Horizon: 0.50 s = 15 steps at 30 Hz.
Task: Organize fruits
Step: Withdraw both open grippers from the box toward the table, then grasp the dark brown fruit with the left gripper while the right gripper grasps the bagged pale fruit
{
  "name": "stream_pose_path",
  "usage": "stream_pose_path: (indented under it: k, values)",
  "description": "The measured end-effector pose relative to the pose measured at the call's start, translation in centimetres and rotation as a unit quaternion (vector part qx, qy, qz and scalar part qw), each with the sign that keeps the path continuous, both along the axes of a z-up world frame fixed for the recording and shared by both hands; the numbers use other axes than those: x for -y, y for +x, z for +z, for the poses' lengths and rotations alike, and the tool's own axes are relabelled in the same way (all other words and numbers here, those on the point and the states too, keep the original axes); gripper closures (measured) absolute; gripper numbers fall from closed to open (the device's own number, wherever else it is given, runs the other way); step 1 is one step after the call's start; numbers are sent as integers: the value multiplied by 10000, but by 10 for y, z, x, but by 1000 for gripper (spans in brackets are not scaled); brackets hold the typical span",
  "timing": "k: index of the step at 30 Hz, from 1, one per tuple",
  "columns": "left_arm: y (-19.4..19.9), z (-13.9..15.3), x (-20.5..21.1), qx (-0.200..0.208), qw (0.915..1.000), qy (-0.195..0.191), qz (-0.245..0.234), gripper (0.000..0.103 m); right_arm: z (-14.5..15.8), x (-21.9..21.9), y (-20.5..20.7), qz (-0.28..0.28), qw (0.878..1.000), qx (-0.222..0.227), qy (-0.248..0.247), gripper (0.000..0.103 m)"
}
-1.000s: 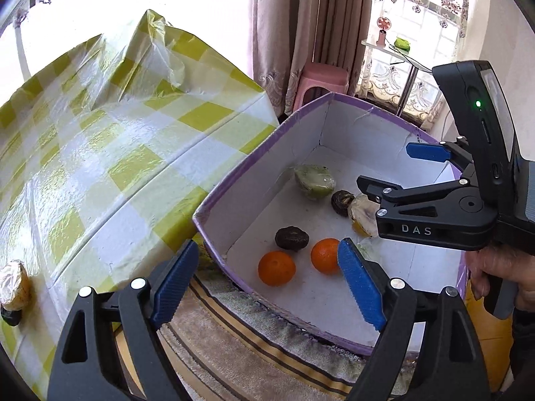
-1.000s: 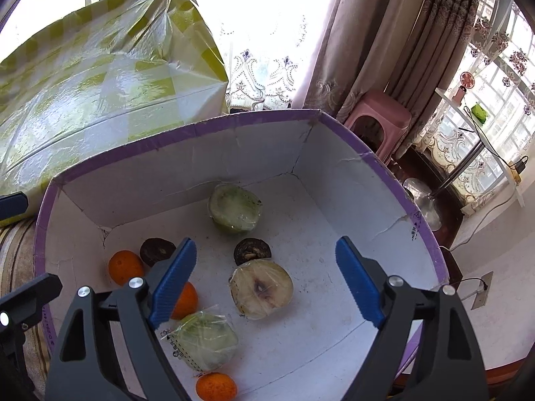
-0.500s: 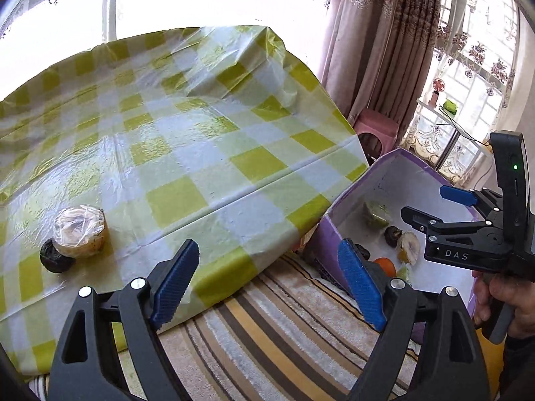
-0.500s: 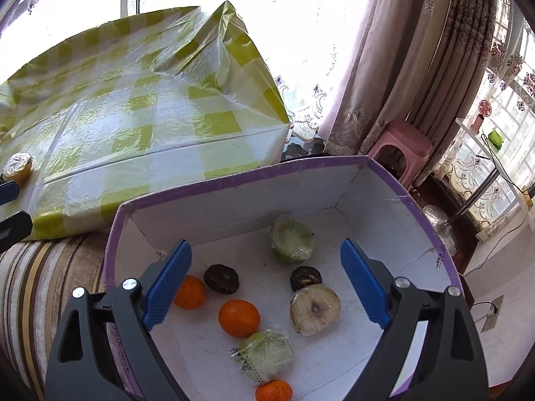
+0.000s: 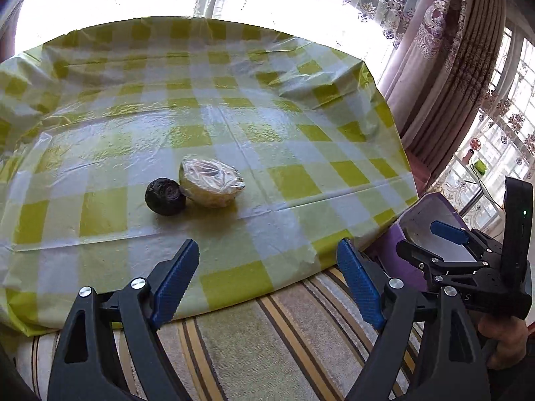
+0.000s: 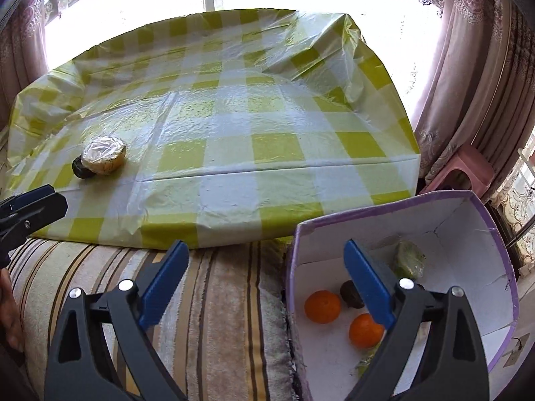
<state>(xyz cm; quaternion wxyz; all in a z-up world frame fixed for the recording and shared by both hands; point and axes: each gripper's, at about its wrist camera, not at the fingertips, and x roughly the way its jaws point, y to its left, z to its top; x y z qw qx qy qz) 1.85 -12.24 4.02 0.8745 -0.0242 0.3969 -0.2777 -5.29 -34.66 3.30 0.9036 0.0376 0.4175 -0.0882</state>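
Note:
A plastic-wrapped half fruit (image 5: 210, 182) and a dark round fruit (image 5: 165, 196) lie touching on the yellow-green checked tablecloth (image 5: 267, 140). My left gripper (image 5: 267, 277) hovers over the table's near edge, short of them, open and empty. My right gripper (image 6: 265, 277) hangs above the striped cushion beside the purple-rimmed white box (image 6: 468, 220); its jaws are opening with nothing between them. The box holds two oranges (image 6: 322, 305), a dark fruit (image 6: 351, 295) and a wrapped green fruit (image 6: 408, 259). The right wrist view also shows the wrapped half fruit (image 6: 104, 155) at the table's left.
A striped cushion (image 6: 217, 317) runs between the table's edge and me. Curtains (image 5: 444, 77) hang right of the table, with a pink stool (image 6: 464, 167) beyond the box. The right gripper (image 5: 421, 240) and the hand holding it show at the left view's right edge.
Both grippers have swung left, away from the box and toward the table. The wrapped half fruit and dark fruit now lie ahead of the left gripper. The right jaws stand wider.

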Motion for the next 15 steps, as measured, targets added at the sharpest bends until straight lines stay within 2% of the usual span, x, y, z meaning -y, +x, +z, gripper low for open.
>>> stream_pose_path:
  k: [4, 8, 11, 15]
  values:
    - [15, -4, -36, -193, 9990, -137, 385, 26, -2, -25, 12, 250, 9997, -17, 73, 9]
    - [32, -9, -57, -322, 9974, -99, 640, 37, -3, -47, 27, 490, 9987, -36, 156, 9]
    - [44, -13, -63, -411, 9969, 11, 667, 42, -3, -62, 38, 632, 9977, -24, 244, 9]
    - [59, -16, -53, -406, 9975, 373, 451, 43, -4, -78, 53, 706, 9969, 45, 351, 9]
